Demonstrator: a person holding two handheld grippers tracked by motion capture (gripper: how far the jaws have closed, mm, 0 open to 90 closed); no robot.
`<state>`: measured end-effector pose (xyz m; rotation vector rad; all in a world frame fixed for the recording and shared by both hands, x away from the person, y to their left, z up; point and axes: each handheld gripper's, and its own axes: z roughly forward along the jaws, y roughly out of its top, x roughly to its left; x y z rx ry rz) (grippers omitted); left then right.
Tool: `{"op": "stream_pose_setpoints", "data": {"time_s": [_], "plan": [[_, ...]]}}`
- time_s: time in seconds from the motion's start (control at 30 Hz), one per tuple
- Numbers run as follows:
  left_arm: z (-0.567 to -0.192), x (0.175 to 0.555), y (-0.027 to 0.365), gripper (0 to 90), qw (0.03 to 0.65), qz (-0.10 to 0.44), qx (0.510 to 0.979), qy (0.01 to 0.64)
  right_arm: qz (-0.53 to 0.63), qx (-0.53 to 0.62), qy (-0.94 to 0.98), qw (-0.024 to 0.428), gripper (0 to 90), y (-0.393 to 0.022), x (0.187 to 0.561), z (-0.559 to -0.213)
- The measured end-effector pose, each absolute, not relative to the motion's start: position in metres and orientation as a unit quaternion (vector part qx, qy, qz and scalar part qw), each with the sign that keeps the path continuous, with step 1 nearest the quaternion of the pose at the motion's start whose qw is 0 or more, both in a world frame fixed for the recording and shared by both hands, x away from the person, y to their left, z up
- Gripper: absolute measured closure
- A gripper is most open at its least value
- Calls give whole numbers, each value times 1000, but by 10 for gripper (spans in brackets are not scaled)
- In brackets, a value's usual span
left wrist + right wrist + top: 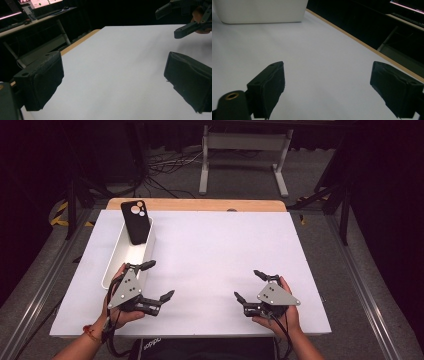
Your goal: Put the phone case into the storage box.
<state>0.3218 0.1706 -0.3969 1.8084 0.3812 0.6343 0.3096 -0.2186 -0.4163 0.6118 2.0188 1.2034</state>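
A black phone leans upright at the far end of a long white bin, its camera side facing me. My left gripper sits at the near left of the white table, just right of the bin's near end, jaws wide open and nothing between them. At the near right my right gripper is open and holds nothing. The left gripper view has its own fingers apart over bare table, with the other gripper far off. The right gripper view looks toward the bin.
A wooden strip borders the table's far edge. Beyond it stand a white metal frame and cables on the floor. Dark stands flank both sides. The table's middle is bare white surface.
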Motion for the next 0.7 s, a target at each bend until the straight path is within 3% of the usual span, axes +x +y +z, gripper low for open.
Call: {"op": "stream_pose_setpoints", "data": {"time_s": [0.7], "plan": [[-422,321,158,30,544,249,787,152,467,228,783,343,118,-216,307,-417]]}}
